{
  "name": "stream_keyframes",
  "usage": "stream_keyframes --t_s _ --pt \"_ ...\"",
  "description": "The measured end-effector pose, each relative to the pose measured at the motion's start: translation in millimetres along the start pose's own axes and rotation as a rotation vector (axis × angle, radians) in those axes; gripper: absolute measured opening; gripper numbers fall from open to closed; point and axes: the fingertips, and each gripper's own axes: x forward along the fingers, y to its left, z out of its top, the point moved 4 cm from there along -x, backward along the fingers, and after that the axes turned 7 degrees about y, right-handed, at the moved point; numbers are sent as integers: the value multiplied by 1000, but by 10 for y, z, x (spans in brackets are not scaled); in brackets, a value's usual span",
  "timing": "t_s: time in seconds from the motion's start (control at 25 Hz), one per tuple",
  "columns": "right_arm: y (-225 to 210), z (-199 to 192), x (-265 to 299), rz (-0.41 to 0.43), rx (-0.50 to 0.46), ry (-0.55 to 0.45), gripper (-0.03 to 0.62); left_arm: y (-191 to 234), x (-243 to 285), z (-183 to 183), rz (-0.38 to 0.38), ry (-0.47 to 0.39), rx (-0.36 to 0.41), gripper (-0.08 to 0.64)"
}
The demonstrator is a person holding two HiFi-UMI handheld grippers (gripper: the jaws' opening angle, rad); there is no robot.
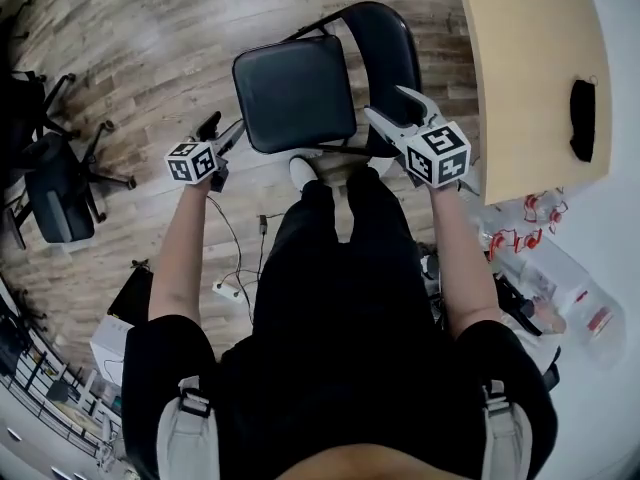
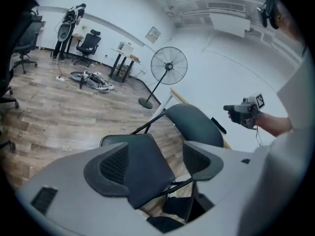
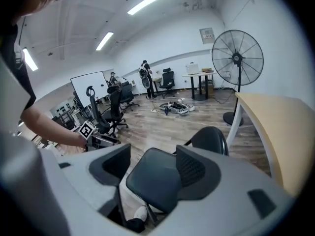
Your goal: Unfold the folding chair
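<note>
Both pairs of jaws stand wide apart. Your left gripper (image 1: 222, 131) hangs just left of the folding chair (image 1: 295, 93) and your right gripper (image 1: 385, 103) just right of it; neither touches it. The chair stands opened out on the floor (image 1: 150, 48) straight ahead of your legs (image 1: 340, 258), with its seat (image 3: 155, 178) level and its backrest (image 1: 388, 43) upright on the far side. The seat is a rounded square pad in a dark, smooth, faintly glossy covering. The backrest is a rounded pad of the same stuff, carried on a thin black tube frame (image 2: 147, 127). Under the chair the floor is wood-look plank, grey-brown and streaky. Right of the chair runs a desk (image 1: 525, 68) with a pale, matt, curved-edged top. Beyond the chair a pedestal fan (image 2: 169, 65) with a round wire cage stands before a white wall (image 2: 221, 63). Well left of the chair sits a black office chair (image 1: 60, 193) on castors.
</note>
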Motion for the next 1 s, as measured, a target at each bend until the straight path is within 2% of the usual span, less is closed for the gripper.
stream_keyframes --t_s 0.16,0.4,0.64,0.8,1.0 --pt "290 187 -295 50 -48 -162 285 -672 -329 322 -15 -71 57 337" --pt "607 336 -856 80 -117 -337 285 -1668 -829 717 -45 -191 203 336" --pt "892 425 -1435 85 -176 -452 284 -2603 -1217 908 -61 -287 385 328" --pt "1226 551 -1721 122 -217 -520 275 -3057 -1516 966 -61 -334 492 299" --pt "1482 693 -2011 162 -244 -584 253 -3480 -1786 1042 -65 -400 575 278"
